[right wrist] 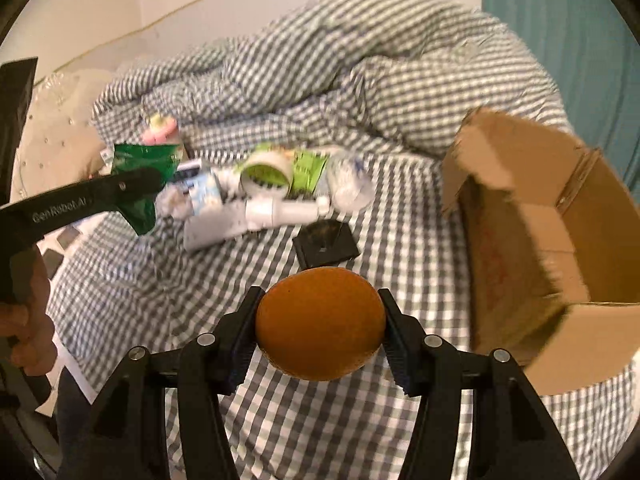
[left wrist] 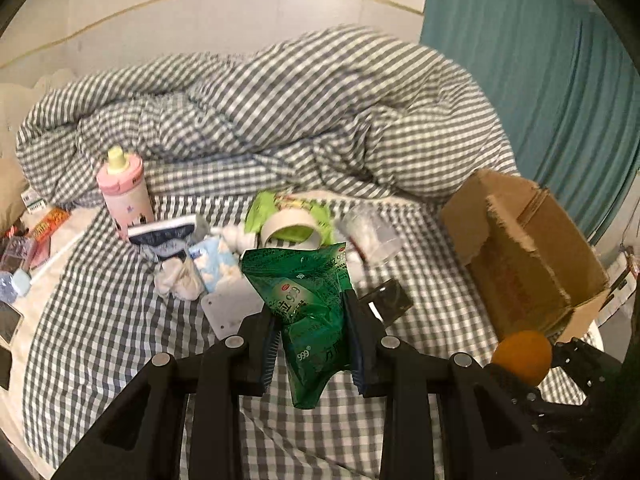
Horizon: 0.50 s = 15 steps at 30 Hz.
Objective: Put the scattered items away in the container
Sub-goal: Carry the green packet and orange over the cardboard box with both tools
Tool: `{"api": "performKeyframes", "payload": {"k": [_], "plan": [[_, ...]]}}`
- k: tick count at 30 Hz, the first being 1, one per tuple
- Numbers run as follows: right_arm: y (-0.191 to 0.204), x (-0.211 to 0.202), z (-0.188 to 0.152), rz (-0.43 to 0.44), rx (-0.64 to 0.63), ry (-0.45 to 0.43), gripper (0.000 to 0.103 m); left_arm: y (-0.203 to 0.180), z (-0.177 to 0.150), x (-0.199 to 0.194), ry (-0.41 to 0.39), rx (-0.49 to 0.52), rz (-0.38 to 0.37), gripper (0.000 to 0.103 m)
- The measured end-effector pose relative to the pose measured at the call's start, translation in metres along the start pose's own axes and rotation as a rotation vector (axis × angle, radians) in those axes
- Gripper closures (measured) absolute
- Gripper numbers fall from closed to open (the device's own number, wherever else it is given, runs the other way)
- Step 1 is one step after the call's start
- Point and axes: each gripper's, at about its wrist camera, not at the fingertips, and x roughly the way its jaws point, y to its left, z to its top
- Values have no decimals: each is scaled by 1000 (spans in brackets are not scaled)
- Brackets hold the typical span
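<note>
My left gripper (left wrist: 310, 308) is shut on a green 999 packet (left wrist: 310, 304) and holds it above the checked bed. The packet also shows in the right wrist view (right wrist: 140, 176), with the left gripper (right wrist: 156, 182) around it. My right gripper (right wrist: 320, 320) is shut on an orange (right wrist: 320, 324), held above the bed left of the open cardboard box (right wrist: 560, 248). The orange (left wrist: 522, 352) and box (left wrist: 528, 248) also show in the left wrist view. A pile of loose items lies mid-bed: a tape roll (left wrist: 292, 228), a pink bottle (left wrist: 124, 192), tissue packs (left wrist: 212, 264).
A bunched checked duvet (left wrist: 280, 120) fills the back of the bed. A black square object (right wrist: 325, 242) lies ahead of the orange. Small items and a phone (left wrist: 8, 320) lie at the left edge. A teal curtain (left wrist: 540, 80) hangs at the right.
</note>
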Motion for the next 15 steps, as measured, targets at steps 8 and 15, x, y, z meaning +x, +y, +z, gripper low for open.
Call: {"api": "performKeyframes", "payload": {"k": [8, 15], "plan": [[-23, -76, 11, -56, 31, -157, 48, -33, 8, -47, -76, 47, -24, 73], [-49, -118, 9, -94, 89, -247, 48, -65, 10, -69, -104, 94, -51, 73]]}}
